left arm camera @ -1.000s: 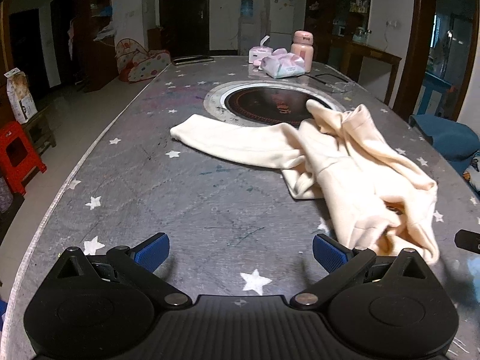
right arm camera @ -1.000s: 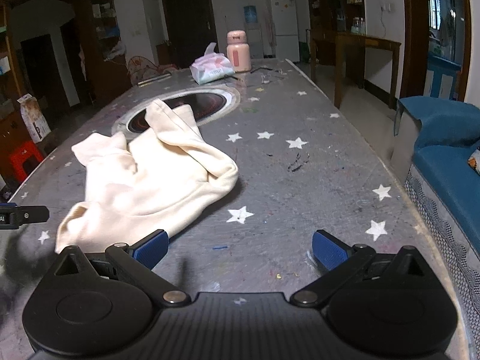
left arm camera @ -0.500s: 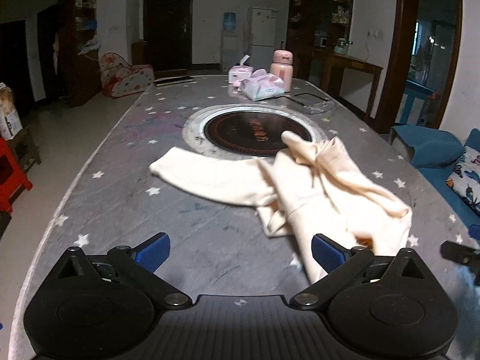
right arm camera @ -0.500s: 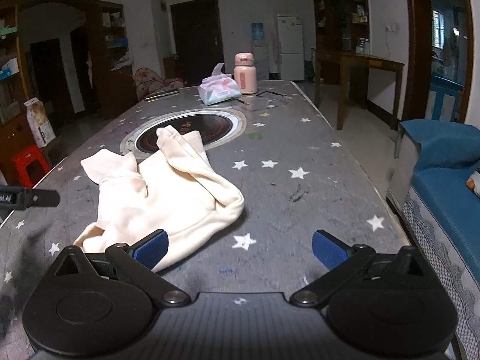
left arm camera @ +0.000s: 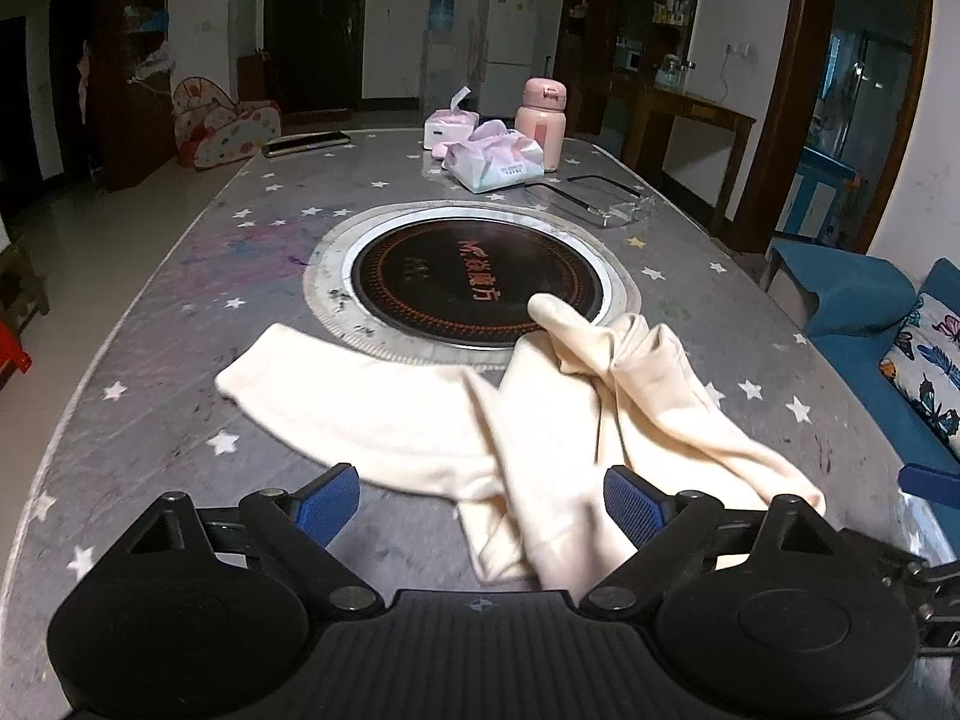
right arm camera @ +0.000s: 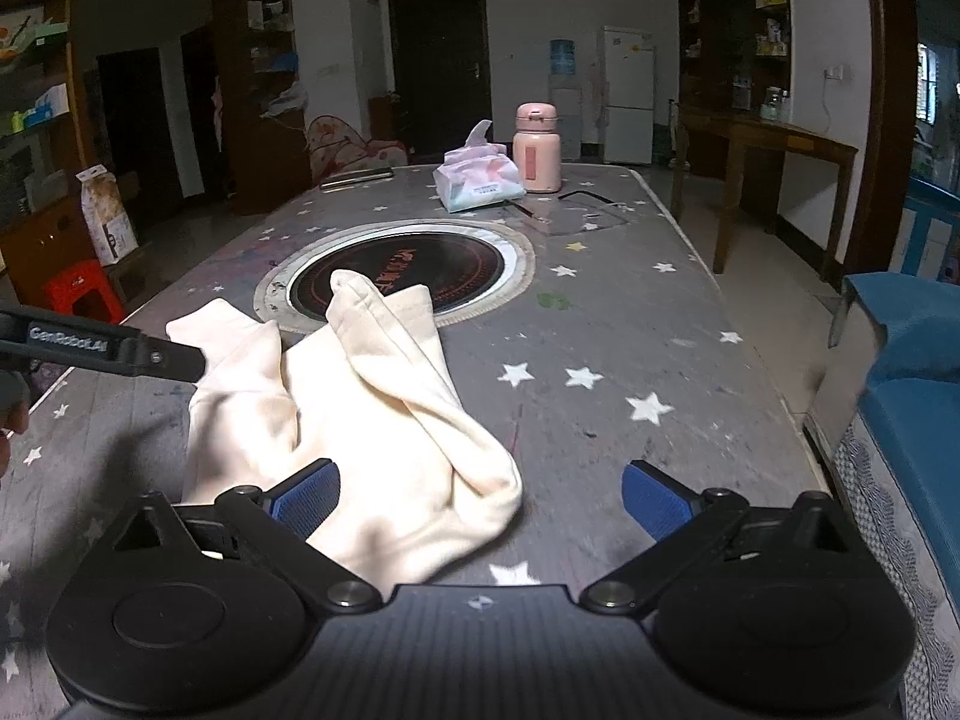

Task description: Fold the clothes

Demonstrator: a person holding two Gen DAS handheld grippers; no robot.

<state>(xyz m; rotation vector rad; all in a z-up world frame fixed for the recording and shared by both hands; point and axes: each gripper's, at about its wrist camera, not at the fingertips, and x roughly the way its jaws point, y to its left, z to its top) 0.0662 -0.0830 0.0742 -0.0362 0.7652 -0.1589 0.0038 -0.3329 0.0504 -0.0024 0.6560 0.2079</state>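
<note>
A crumpled cream garment (left arm camera: 540, 420) lies on the grey star-patterned table (left arm camera: 180, 324), one sleeve stretched out to the left and one end lying on the round black cooktop (left arm camera: 474, 282). It also shows in the right wrist view (right arm camera: 372, 408). My left gripper (left arm camera: 480, 504) is open and empty, hovering over the garment's near edge. My right gripper (right arm camera: 480, 498) is open and empty, above the garment's near right corner. The left gripper's finger (right arm camera: 120, 351) shows at the left of the right wrist view.
At the far end of the table stand a pink bottle (left arm camera: 540, 132), a tissue pack (left arm camera: 495, 165), a pink box (left arm camera: 450, 129), glasses (left arm camera: 612, 204) and a dark flat object (left arm camera: 306, 143). A blue sofa (right arm camera: 912, 372) is beside the table's right edge.
Both grippers have risen and moved forward towards the garment, which now lies between their open fingers. The garment has not moved.
</note>
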